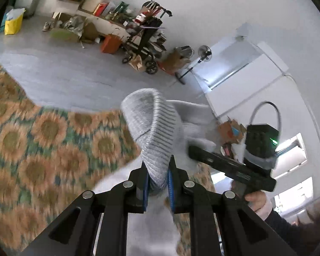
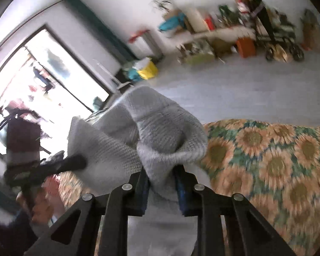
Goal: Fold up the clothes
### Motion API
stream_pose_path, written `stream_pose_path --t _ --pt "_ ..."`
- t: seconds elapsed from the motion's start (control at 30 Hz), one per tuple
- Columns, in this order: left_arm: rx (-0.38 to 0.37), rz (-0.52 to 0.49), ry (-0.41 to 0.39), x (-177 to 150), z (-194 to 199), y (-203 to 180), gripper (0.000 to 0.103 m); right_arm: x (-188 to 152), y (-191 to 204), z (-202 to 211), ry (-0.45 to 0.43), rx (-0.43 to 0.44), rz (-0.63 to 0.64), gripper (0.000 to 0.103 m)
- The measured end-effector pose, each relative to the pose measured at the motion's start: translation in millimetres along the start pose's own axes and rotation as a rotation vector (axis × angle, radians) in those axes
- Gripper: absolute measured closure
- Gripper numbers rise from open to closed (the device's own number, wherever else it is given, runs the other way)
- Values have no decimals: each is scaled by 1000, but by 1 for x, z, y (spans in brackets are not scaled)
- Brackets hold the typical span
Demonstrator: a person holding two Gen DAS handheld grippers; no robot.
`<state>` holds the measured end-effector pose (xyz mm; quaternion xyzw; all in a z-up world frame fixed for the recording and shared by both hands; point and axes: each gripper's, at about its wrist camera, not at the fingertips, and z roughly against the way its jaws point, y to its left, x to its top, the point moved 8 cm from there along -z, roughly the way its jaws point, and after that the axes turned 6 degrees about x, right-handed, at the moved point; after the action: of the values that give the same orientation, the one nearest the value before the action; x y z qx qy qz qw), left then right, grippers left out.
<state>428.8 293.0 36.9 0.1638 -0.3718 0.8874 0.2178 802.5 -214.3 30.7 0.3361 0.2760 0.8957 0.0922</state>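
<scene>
Left wrist view: my left gripper [image 1: 157,183] is clamped on the ribbed hem of a pale grey knitted garment [image 1: 153,123], which hangs in the air above the sunflower-patterned bed cover [image 1: 53,140]. The right gripper [image 1: 194,150] bites the same cloth just beside it.

Right wrist view: my right gripper [image 2: 162,183] pinches a bunched fold of the garment [image 2: 151,132]. No fold is laid yet; I judge the task barely begun, spreading and folding remain.

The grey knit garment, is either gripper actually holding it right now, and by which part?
Both are. The left gripper pinches the grey knit garment by its ribbed edge; the right gripper clamps a bunched fold of it.
</scene>
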Motion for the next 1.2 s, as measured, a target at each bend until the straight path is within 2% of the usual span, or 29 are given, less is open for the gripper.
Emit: stream_pose_path --t 0.1,0.2,0.33,0.47,0.5,0.57,0.63,0.67,0.8,0.9,1.07,1.13,1.2 --pt "-12 12 45 -46 19 -3 89 -56 44 36 30 31 7 81" --pt "-22 99 94 -95 28 4 89 -119 74 58 106 60 -27 81" --pt "13 274 194 -161 12 37 89 -199 81 40 254 96 -147 81" --pt "35 398 271 -204 -3 64 90 -252 70 14 394 77 -205 81" --pt "33 401 265 -204 -1 64 89 -257 72 15 414 74 -196 81" --pt "42 393 255 -203 2 64 88 -255 79 26 421 75 -153 74" --pt "67 375 255 -201 1 63 88 -249 80 44 419 63 -146 39" --pt "78 364 260 -201 0 62 88 -245 79 53 418 55 -146 36" --pt "85 361 264 -200 2 62 88 -213 85 105 303 67 -132 35" --pt "60 390 275 -200 6 63 88 -192 97 96 276 52 -40 34" --pt "31 381 307 -199 38 61 88 -214 84 28 392 25 -70 40" --pt "24 361 307 -198 54 56 88 -227 75 19 417 36 -121 40" --pt "62 356 306 -196 64 52 88 -240 69 21 442 47 -155 38"
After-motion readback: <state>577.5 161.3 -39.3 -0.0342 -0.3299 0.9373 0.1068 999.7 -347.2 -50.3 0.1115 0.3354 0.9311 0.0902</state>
